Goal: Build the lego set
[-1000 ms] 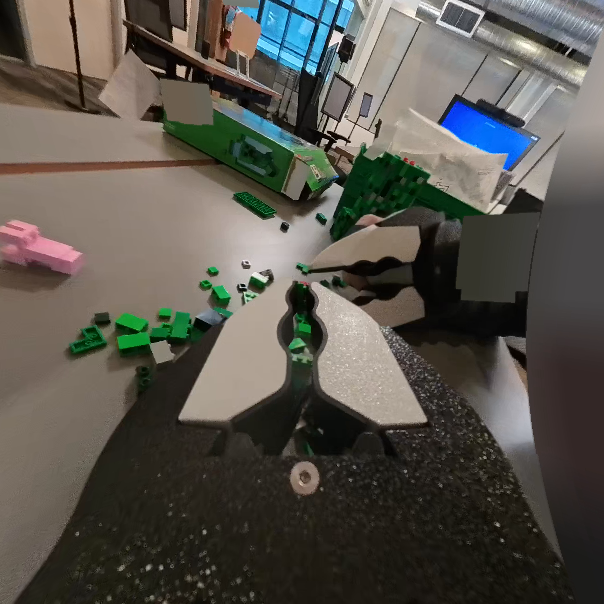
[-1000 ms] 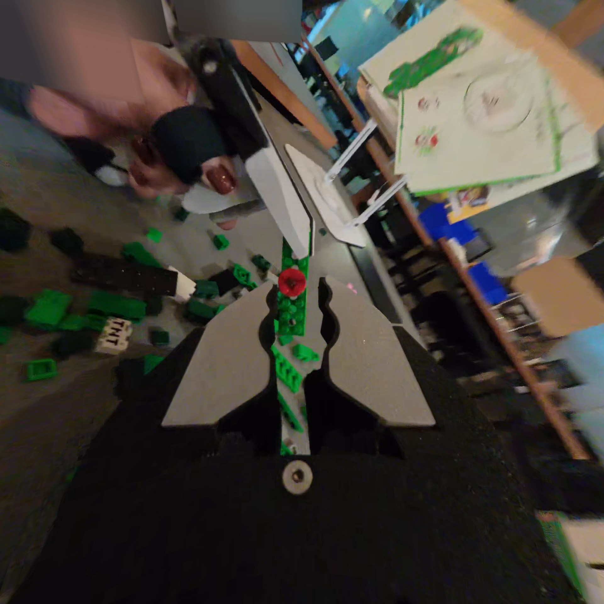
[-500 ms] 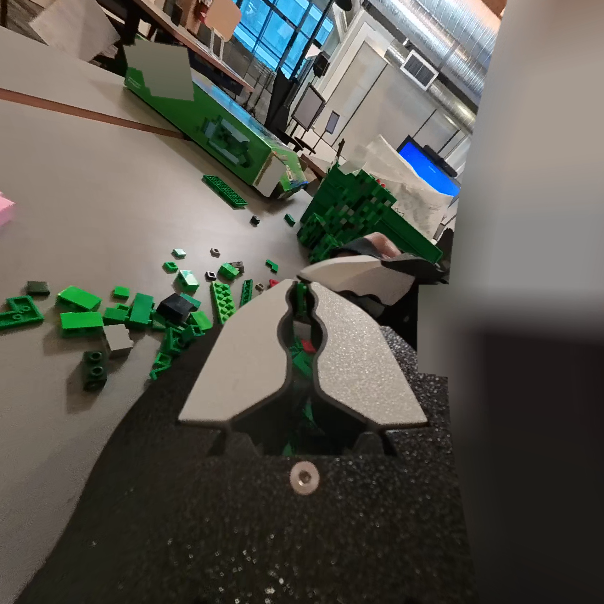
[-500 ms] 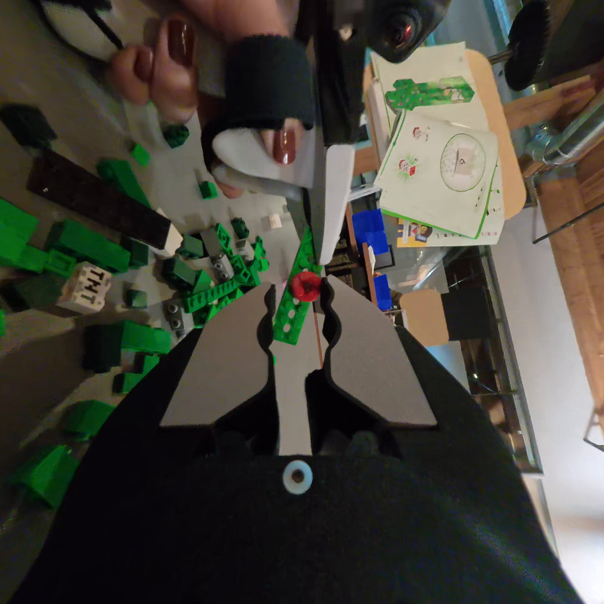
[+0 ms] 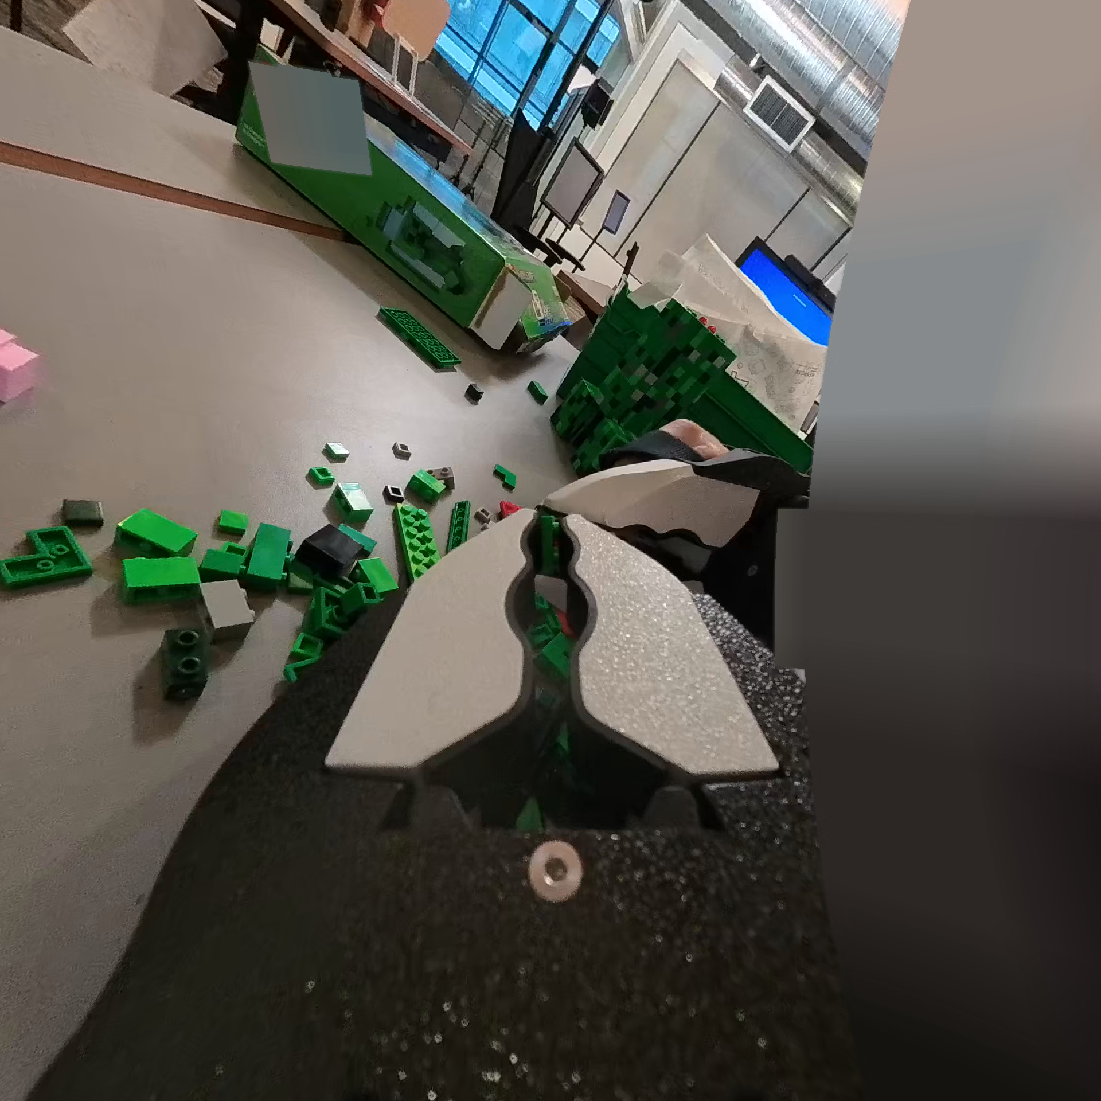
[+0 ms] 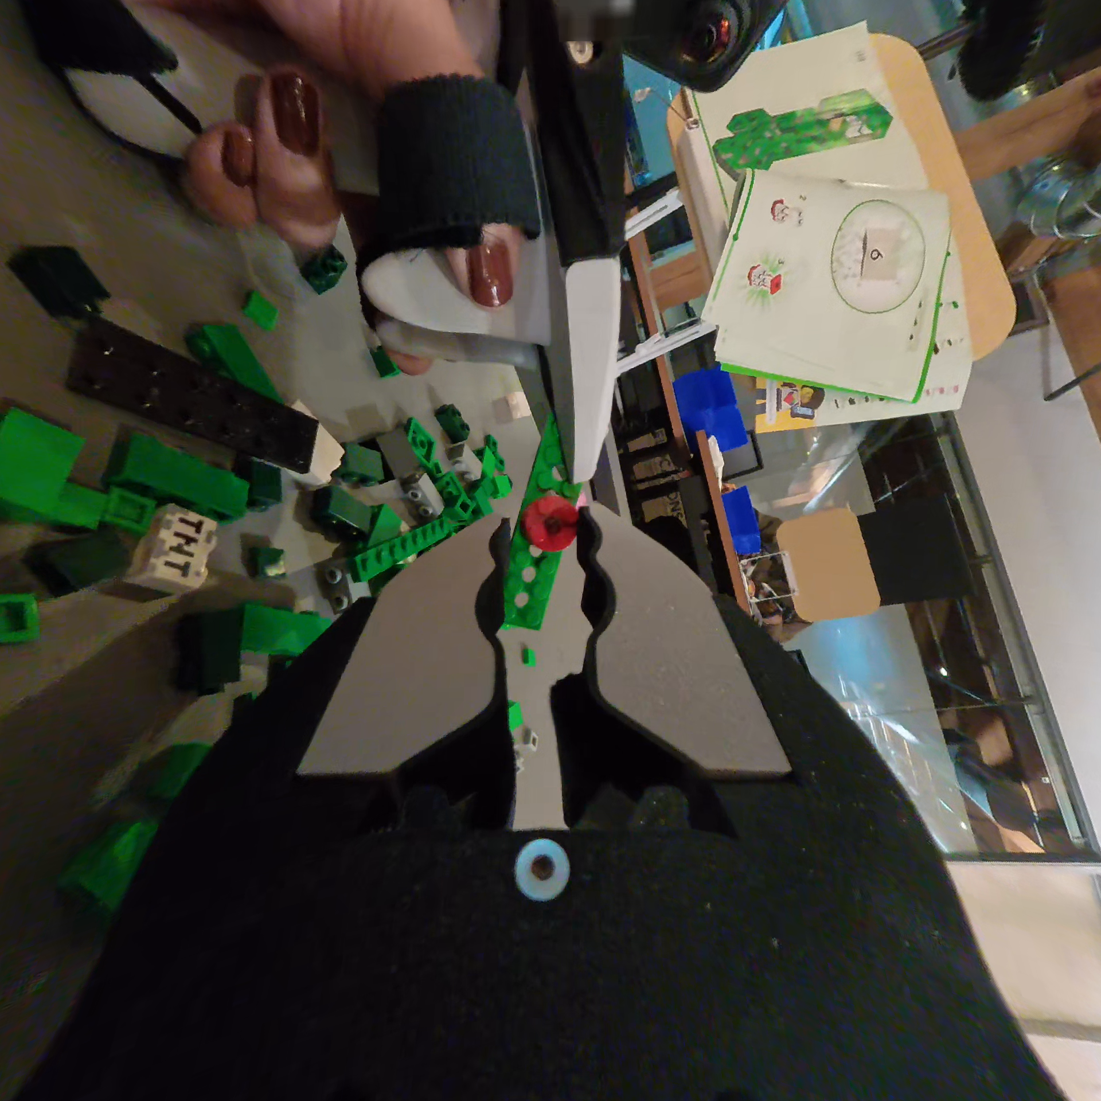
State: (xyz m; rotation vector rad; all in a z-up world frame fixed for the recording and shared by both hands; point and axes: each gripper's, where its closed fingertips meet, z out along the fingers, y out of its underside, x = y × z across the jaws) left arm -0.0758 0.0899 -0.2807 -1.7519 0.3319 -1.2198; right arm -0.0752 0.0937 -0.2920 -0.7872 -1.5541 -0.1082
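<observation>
Grey matte tabletop (image 5: 196, 357) w/ a brown strip crossing its far part. Loose green, dark green, grey & black bricks (image 5: 262, 557) scattered mid-table; a flat green studded plate (image 5: 419, 336) lies just beside the green set box (image 5: 411, 250), which rests on its side. Part-built green block model (image 5: 646, 372) sits near the box, crumpled printed paper (image 5: 768, 351) behind it. Pink brick piece (image 5: 15, 369) at the table's left edge.

Room: big blue-lit windows, ceiling ducts, a wall vent, screens on stands, a blue monitor (image 5: 786, 298) at back. In the right wrist view, an open instruction booklet (image 6: 834, 286) lies on a tan wood surface, blue bins below.

Left gripper (image 5: 551, 527) is clamped on a long green plate (image 6: 536, 554), held edge-on between the tips. Right gripper (image 6: 545, 527) pinches a red round piece (image 6: 549, 524) that touches the plate's face. A white printed cube (image 6: 173, 551) & a long black brick (image 6: 190, 399) lie among the pile.
</observation>
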